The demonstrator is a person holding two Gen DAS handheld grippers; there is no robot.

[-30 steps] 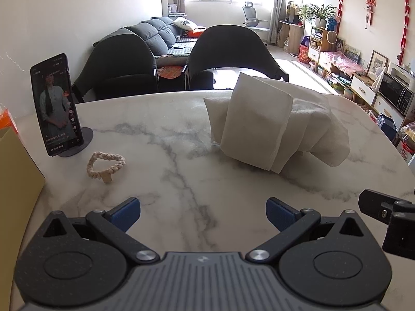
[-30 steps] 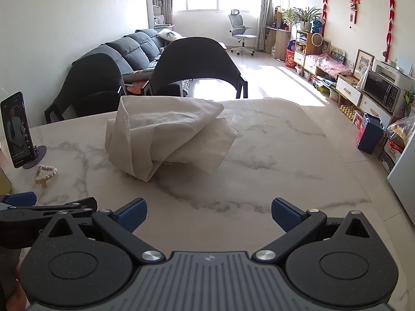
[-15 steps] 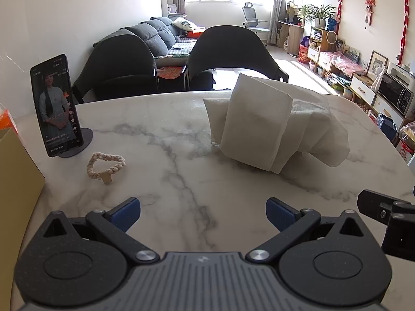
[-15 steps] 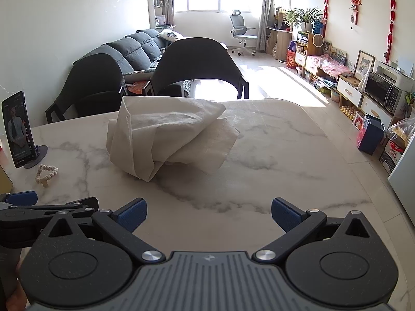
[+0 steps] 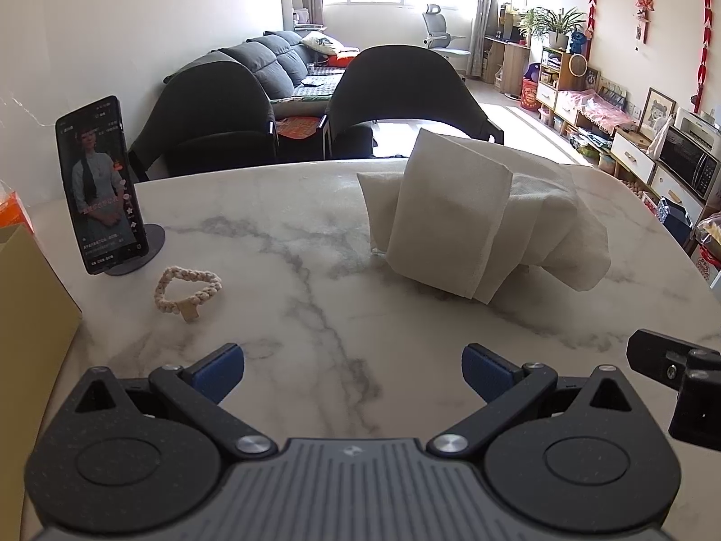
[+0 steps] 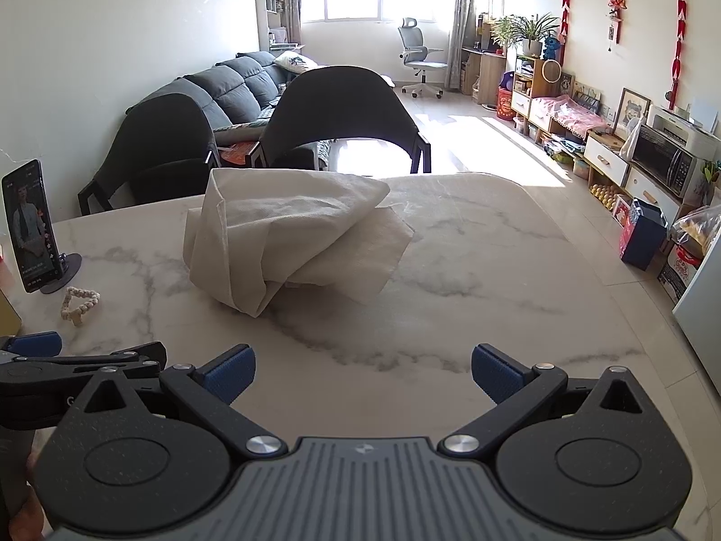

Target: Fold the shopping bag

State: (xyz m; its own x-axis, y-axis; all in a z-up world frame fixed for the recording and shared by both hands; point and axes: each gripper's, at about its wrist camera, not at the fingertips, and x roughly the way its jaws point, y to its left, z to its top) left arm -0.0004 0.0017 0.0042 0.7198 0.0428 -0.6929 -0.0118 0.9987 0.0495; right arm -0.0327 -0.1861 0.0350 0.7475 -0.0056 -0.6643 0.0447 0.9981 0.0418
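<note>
Blue-padded fingers [image 5: 218,372] of the left gripper [image 5: 353,372] are spread wide and hold nothing above the marble table [image 5: 315,315]; the right gripper [image 6: 362,372] is likewise wide open and empty, and both stand well apart from the cream shopping bag [image 5: 477,225], which lies crumpled in a loose heap mid-table, unfolded. The left wrist view shows a yellow box [image 5: 27,315] at the left edge and part of the right gripper at far right, while the right wrist view shows the left gripper at lower left. A phone on a stand [image 5: 101,185] and a beaded bracelet [image 5: 187,288] lie left of the bag, with nothing between the grippers and it.
</note>
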